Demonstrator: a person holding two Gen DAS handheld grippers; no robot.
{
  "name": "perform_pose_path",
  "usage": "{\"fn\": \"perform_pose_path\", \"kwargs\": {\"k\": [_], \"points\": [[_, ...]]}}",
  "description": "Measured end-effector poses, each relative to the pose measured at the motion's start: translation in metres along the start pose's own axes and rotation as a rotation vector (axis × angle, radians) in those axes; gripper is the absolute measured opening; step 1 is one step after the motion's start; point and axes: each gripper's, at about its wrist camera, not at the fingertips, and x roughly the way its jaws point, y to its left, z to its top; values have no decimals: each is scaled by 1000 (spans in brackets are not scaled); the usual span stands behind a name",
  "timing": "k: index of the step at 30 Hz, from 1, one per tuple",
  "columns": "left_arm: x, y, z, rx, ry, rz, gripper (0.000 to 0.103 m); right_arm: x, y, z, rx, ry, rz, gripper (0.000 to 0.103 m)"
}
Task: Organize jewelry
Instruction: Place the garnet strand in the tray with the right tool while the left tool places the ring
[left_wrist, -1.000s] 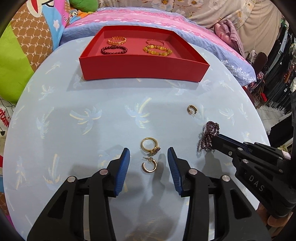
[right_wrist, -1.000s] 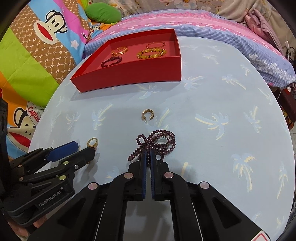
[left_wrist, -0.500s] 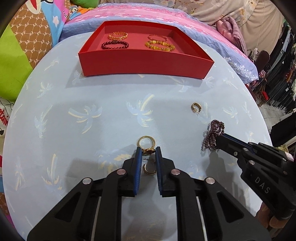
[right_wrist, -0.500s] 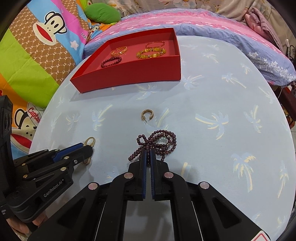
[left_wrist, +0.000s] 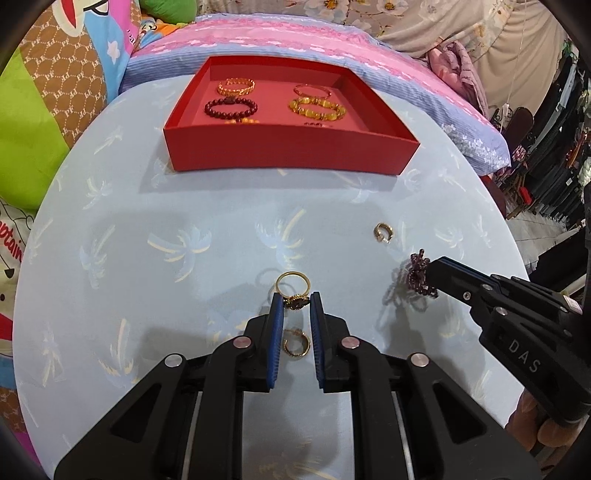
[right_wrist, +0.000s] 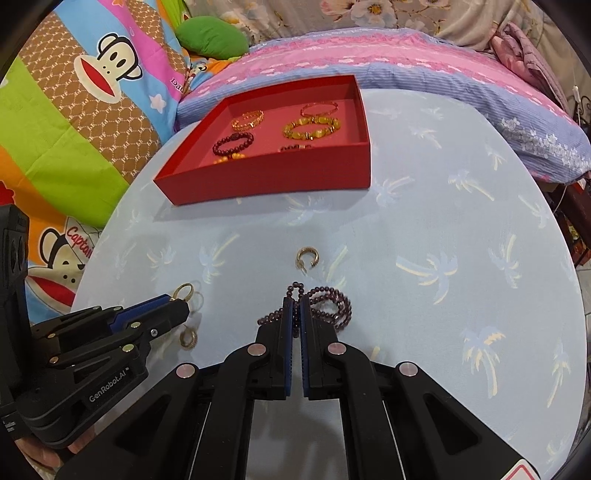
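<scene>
My left gripper (left_wrist: 296, 303) is shut on a gold ring (left_wrist: 293, 283) with a dark setting and holds it just above the light blue tablecloth. A gold hoop earring (left_wrist: 295, 342) lies on the cloth under its fingers. My right gripper (right_wrist: 295, 309) is shut on a purple bead bracelet (right_wrist: 328, 303), lifted a little off the cloth. A small gold earring (right_wrist: 307, 256) lies just beyond it. The red tray (left_wrist: 288, 157) at the far side holds several bracelets. In the right wrist view the left gripper (right_wrist: 177, 306) is at the lower left with the ring (right_wrist: 183, 291).
The round table (right_wrist: 461, 229) ends close on the right and left. A pink and blue striped bed (right_wrist: 388, 62) lies behind the tray. A colourful monkey-print cushion (right_wrist: 74, 107) stands at the left.
My left gripper closed from wide open onto the gold ring and raised it slightly. My right gripper stayed shut on the purple bracelet and lifted it a little off the cloth.
</scene>
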Motion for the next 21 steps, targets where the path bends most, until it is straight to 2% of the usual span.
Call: {"fn": "perform_pose_path", "kwargs": {"k": [13, 21], "points": [[-16, 5, 35, -3, -58, -9, 14, -15, 1, 40, -7, -80, 19, 4], [-20, 3, 83, 19, -120, -14, 14, -18, -3, 91, -12, -156, 17, 4]]}}
